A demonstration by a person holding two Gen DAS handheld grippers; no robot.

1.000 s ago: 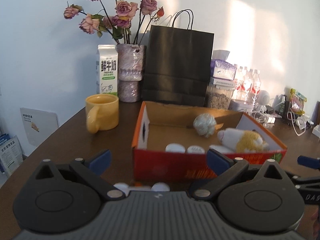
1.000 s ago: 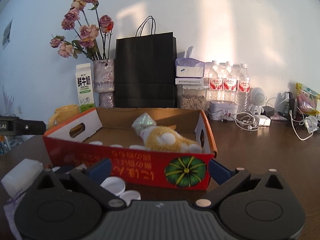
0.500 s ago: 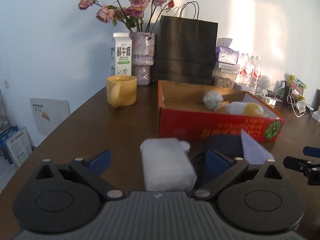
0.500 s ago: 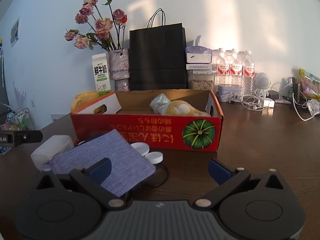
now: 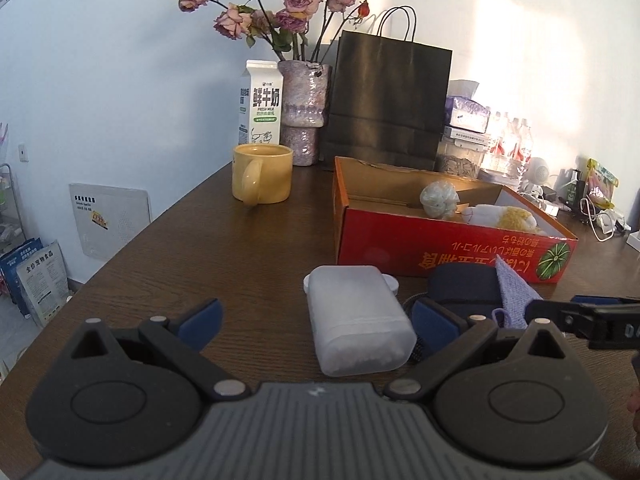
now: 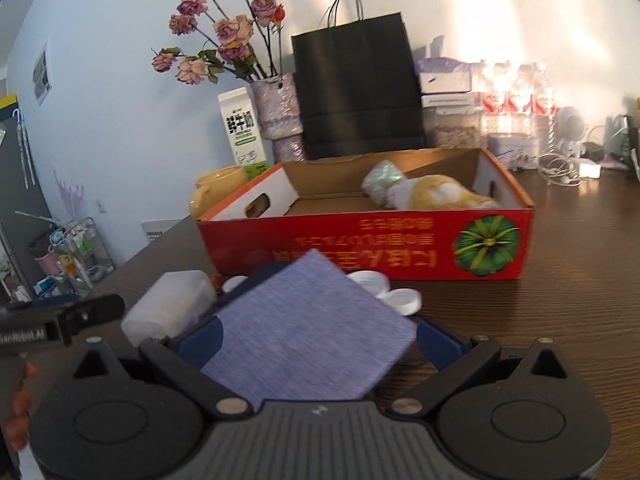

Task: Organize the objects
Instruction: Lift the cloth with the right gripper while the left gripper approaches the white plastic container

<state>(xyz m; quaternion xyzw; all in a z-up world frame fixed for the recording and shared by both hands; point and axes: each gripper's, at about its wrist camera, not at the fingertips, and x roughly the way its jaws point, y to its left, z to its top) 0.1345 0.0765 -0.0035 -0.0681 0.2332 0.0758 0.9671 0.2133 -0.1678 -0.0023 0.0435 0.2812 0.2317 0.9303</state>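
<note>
Clearly "FRESH MILK" on carton (image 5: pixel 261 102) (white, upright)

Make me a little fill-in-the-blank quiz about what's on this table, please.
1. The plush toy lies inside the red ____.
2. The mug left of the cardboard box is ____ in colour.
3. The paper bag standing against the wall is ____.
4. Between the open fingers of the right gripper lies a folded ____ cloth.

Missing words: box; yellow; black; purple
</note>
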